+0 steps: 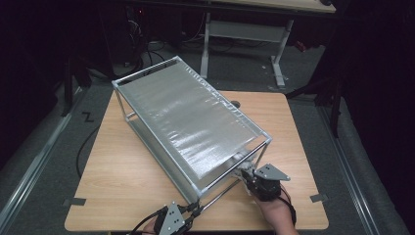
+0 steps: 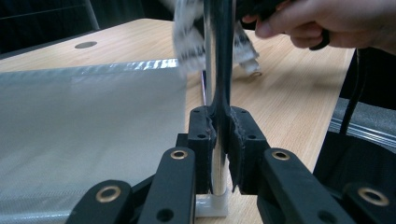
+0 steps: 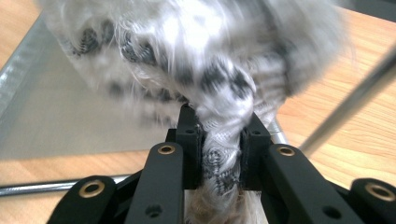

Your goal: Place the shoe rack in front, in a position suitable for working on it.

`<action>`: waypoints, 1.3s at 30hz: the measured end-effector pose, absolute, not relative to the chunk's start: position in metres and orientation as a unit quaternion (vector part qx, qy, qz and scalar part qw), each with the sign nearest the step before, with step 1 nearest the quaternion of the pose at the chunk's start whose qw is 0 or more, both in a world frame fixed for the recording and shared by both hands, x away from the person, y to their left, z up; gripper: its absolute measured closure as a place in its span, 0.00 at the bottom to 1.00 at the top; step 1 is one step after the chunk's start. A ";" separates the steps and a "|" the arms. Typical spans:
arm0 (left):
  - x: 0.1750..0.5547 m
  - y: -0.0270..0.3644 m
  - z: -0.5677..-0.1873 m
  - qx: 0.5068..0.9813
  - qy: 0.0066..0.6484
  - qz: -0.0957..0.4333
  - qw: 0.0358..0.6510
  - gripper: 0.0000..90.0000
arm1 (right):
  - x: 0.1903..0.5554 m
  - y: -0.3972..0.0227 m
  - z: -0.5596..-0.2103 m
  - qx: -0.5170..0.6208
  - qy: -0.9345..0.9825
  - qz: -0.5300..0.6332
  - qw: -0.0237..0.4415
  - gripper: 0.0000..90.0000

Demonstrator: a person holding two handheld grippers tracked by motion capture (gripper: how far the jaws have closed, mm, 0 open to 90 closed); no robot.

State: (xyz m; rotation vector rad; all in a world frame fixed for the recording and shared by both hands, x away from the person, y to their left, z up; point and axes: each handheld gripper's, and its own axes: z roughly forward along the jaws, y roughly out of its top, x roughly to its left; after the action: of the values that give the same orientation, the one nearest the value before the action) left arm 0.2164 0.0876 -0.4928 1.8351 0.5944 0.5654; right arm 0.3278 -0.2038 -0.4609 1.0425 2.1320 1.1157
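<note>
At the bottom middle of the high view, the left tongs (image 1: 195,209) sit at the near edge of the wooden surface (image 1: 127,166). In the left gripper view the left tongs (image 2: 219,140) are pressed together on a shiny metal pole (image 2: 217,56) that stands straight up in the middle of the frame. The pole ends in a small white foot (image 2: 212,205) on the wood at the bottom of that frame.

A little further in, at the lower right of the high view, a hand (image 1: 276,215) holds the right tongs (image 1: 247,174). In the right gripper view the right tongs (image 3: 219,140) are pinching a fuzzy white cloth with grey marks (image 3: 205,70). The cloth bunches up between the 2 black pads and puffs out over the top half of that frame. It looks blurry. In the high view the cloth (image 1: 244,164) is at the near right corner of the rack, just under the top shelf. In the left gripper view the cloth (image 2: 189,42) hangs at the top middle, just beside the pole.

Past the tongs, a metal rack with 2 mesh shelves (image 1: 186,117) lies slanted across the middle of the surface, from lower right to upper left.

Far back, at the top of the high view, stands another table with white legs (image 1: 279,58) on a dark floor.
</note>
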 end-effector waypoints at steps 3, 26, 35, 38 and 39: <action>0.216 0.087 -0.493 0.770 0.250 0.239 0.536 0.89 | 0.326 -0.202 -0.458 0.377 0.784 0.419 0.262 0.84; 0.215 0.088 -0.494 0.769 0.251 0.240 0.536 0.89 | 0.311 -0.236 -0.405 0.397 0.686 0.497 0.352 0.83; 0.216 0.088 -0.494 0.769 0.251 0.238 0.538 0.89 | 0.297 -0.220 -0.404 0.372 0.703 0.514 0.321 0.83; 0.217 0.087 -0.493 0.769 0.250 0.238 0.538 0.89 | 0.291 -0.211 -0.403 0.361 0.710 0.523 0.303 0.83; 0.217 0.087 -0.493 0.769 0.250 0.238 0.538 0.89 | 0.289 -0.208 -0.403 0.357 0.713 0.525 0.297 0.83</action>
State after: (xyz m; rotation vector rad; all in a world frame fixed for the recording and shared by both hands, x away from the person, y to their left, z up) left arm 0.2167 0.0875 -0.4935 1.8307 0.5959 0.5655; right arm 0.2889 -0.2081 -0.4031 0.9476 1.8952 1.3961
